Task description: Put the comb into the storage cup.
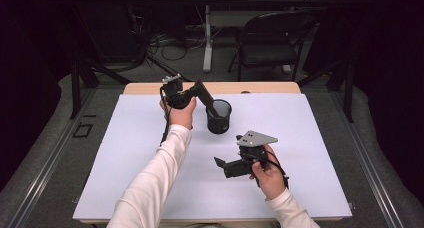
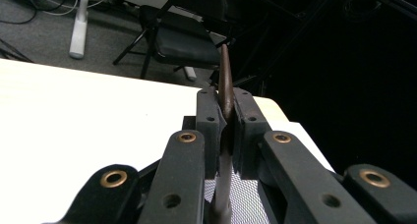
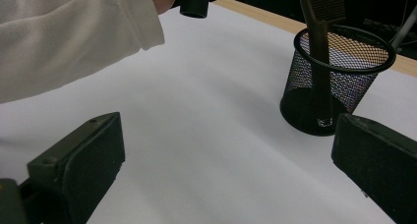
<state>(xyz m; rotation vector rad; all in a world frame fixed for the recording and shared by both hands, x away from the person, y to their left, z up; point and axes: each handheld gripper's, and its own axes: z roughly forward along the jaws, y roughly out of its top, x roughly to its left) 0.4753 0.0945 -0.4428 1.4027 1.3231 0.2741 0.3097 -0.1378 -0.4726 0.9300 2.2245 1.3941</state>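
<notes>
Item: dark comb (image 3: 319, 17), standing tilted in black mesh cup (image 1: 219, 119) at far centre of the white surface (image 1: 150, 188), lower end inside the cup. Left tool (image 1: 205, 95): jaws clamped on the comb's upper end. Right tool (image 1: 220, 163): jaws apart, holding nothing, near right of the cup.

A white mat (image 1: 150, 153) is laid over a wooden table (image 1: 150, 88), whose light edge is seen at the far side of the mat. Beyond the table, a black folding chair (image 1: 272, 38) is placed on the grey carpet, and a white table leg (image 1: 207, 38) is seen to the left of this chair. Some dark cables (image 1: 165, 43) are spread on the carpet, further left of the leg.
</notes>
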